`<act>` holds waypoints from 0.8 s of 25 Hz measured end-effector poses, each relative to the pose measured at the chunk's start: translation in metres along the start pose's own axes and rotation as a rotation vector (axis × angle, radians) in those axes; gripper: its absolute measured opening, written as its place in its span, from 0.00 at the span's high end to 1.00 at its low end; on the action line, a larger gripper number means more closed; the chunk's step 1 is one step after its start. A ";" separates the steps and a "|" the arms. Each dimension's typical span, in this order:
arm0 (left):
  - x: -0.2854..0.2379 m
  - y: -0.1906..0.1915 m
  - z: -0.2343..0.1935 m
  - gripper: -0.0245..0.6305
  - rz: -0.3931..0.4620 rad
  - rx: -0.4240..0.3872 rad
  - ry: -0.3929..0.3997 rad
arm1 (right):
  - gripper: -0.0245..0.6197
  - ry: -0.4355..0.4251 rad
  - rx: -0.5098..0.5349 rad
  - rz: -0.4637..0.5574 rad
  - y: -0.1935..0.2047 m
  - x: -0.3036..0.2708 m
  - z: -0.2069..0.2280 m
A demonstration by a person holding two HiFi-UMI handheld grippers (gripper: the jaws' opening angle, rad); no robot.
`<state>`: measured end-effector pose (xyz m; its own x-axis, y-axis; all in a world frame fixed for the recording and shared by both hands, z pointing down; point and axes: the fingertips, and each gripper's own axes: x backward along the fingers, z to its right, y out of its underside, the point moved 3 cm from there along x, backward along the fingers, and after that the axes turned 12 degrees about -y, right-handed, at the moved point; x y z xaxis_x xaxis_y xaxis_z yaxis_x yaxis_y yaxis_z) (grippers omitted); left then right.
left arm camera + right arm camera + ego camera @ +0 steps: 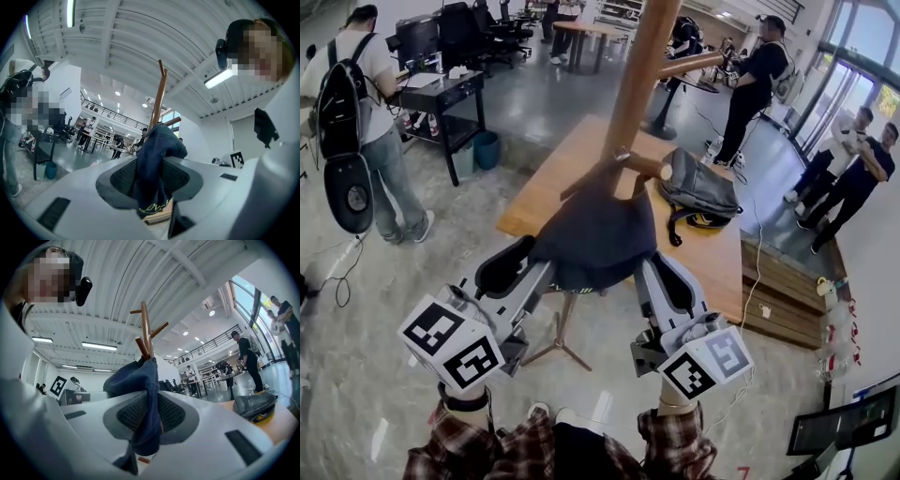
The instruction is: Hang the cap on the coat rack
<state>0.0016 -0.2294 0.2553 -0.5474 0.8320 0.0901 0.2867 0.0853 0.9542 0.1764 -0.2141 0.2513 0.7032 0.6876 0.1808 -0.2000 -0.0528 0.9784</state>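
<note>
A dark navy cap point(595, 239) hangs draped over a low peg of the wooden coat rack point(637, 75), whose pole rises up the middle of the head view. My left gripper point(530, 258) is at the cap's left edge. In the left gripper view the cap point(157, 159) hangs loosely between the parted jaws, so that gripper point(150, 187) is open. My right gripper point(661, 267) is at the cap's right edge. There the jaws of the right gripper point(150, 423) pinch a thin fold of the cap point(140, 385) below the rack's pegs point(146, 329).
A wooden table point(572, 164) stands just behind the rack, with a grey backpack point(698, 192) on it. The rack's metal foot point(558, 342) spreads on the floor below. A person with a backpack point(356, 122) stands at a black desk point(441, 94) to the left; others stand at the right.
</note>
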 end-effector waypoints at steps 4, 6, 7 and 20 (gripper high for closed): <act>0.010 -0.001 0.001 0.75 -0.011 -0.015 0.006 | 0.87 0.011 0.004 -0.001 -0.002 0.011 -0.001; 0.019 -0.002 0.000 0.75 -0.012 -0.009 0.002 | 0.87 0.012 0.001 -0.008 -0.001 0.016 -0.005; 0.023 -0.002 0.001 0.75 -0.014 -0.009 -0.001 | 0.87 0.010 0.001 -0.014 0.000 0.018 -0.008; 0.050 0.053 0.058 0.76 -0.098 -0.028 0.006 | 0.88 -0.046 0.012 -0.125 0.044 0.042 -0.069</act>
<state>0.0355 -0.1517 0.2939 -0.5761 0.8174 -0.0022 0.2099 0.1505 0.9661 0.1501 -0.1374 0.2951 0.7527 0.6555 0.0613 -0.1005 0.0224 0.9947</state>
